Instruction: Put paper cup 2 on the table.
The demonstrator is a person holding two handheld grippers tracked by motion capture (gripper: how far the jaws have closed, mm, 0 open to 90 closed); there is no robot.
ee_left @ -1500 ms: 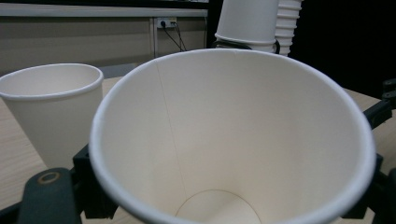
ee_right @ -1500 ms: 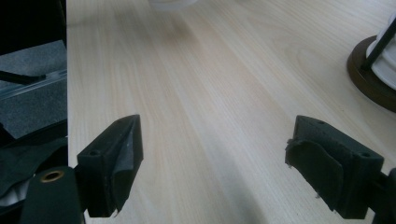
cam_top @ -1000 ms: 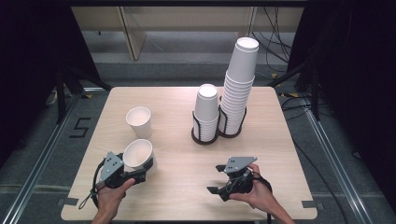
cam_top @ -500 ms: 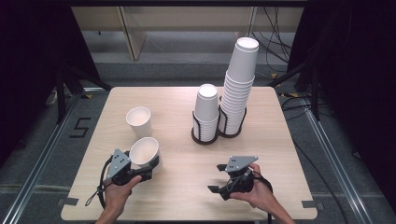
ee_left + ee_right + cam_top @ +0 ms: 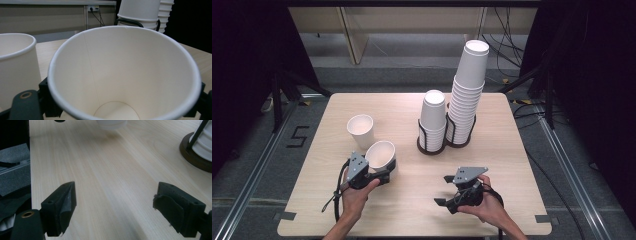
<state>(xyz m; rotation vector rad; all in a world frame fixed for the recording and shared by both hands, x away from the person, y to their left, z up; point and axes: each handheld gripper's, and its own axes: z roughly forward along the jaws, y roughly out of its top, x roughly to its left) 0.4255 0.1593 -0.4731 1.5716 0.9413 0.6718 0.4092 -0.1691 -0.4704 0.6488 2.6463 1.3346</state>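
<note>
My left gripper is shut on a white paper cup at the table's front left. In the left gripper view this cup opens toward the camera between the jaws of the gripper, and it is empty inside. A second white cup stands upright just behind it on the table, seen at the left in the left gripper view. My right gripper rests open near the front edge; its jaws stand wide apart over bare wood.
A dark wire holder in the middle carries a short stack of upturned cups and a tall stack. Its base lies ahead and to the right of my right gripper. The light wooden table has free room in front.
My left gripper has carried the cup to the right and a little farther from the front edge. The right gripper has stayed where it was, still open.
</note>
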